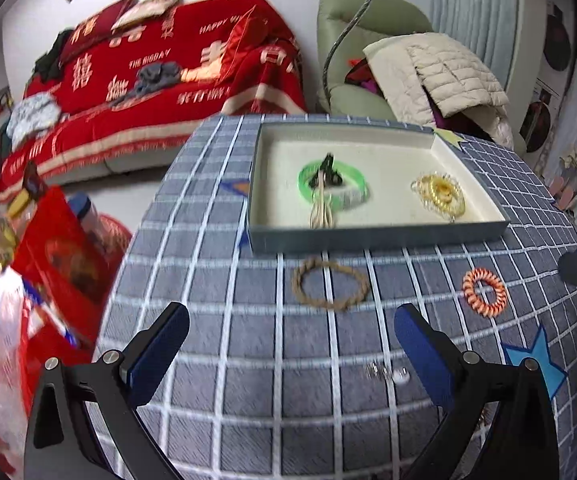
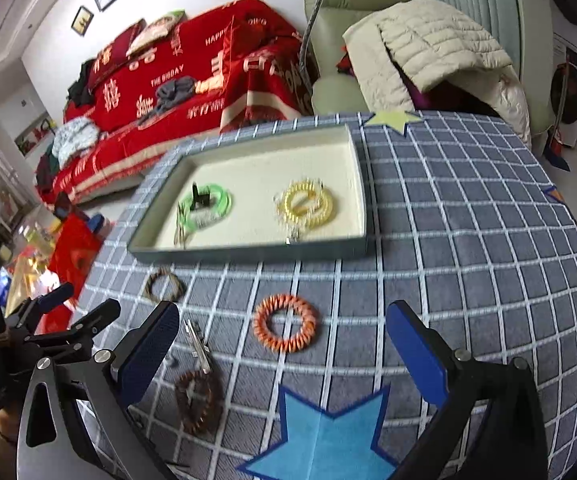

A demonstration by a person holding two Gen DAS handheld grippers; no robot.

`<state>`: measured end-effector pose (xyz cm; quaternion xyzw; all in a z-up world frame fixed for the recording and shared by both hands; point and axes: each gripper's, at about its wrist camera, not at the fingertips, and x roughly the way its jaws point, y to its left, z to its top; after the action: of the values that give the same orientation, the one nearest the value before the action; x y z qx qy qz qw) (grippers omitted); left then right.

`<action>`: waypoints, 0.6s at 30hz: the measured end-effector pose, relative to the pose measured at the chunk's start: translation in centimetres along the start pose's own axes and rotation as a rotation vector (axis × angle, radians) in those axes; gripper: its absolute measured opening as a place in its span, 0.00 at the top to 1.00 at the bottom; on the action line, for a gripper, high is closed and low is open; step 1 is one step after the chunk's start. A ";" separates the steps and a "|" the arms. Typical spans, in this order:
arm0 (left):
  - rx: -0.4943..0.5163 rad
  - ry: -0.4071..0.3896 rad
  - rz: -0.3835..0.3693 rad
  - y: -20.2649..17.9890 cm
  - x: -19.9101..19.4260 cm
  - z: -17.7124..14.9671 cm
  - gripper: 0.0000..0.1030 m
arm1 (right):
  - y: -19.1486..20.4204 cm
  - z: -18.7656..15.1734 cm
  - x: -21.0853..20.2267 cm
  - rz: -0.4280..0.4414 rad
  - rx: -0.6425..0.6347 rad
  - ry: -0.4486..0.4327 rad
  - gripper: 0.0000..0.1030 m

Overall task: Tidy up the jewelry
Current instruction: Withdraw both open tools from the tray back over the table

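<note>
Both grippers hang over the checked table (image 1: 216,360) with nothing in them: left gripper (image 1: 290,350) spread wide, right gripper (image 2: 282,350) spread wide too. The tray (image 2: 248,250) already has a green bangle (image 2: 208,204) and yellow coil (image 2: 308,204). The orange coil (image 2: 286,323), rope ring (image 1: 330,285) and brown beads (image 2: 198,400) sit outside on the cloth.

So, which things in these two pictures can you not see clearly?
- Small silvery piece, left wrist view: blurred, too small to identify.
- Green bangle in the tray: a dark clip covers part; motion blur.
- Dark beaded bracelet, right wrist view: partly behind the right hand-held gripper finger.
- Brown ring: small and blurred.
</note>
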<state>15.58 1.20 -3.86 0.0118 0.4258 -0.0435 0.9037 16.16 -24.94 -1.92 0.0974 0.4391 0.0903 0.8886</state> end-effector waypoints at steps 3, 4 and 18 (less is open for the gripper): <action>-0.012 0.028 -0.015 -0.5 0.2 -0.8 0.00 | 0.1 -0.6 0.4 0.004 -0.004 0.017 0.00; -0.013 0.036 -0.010 -0.8 0.2 -1.1 0.00 | 0.0 -0.8 0.6 0.004 0.000 0.024 0.00; -0.169 0.154 0.047 -2.2 2.8 -2.9 0.00 | -1.6 -1.9 2.3 -0.048 0.034 0.066 0.12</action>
<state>14.90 -1.01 -7.84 -0.0511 0.4956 0.0150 0.8669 16.16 -25.76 -5.26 0.0990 0.4719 0.0648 0.8737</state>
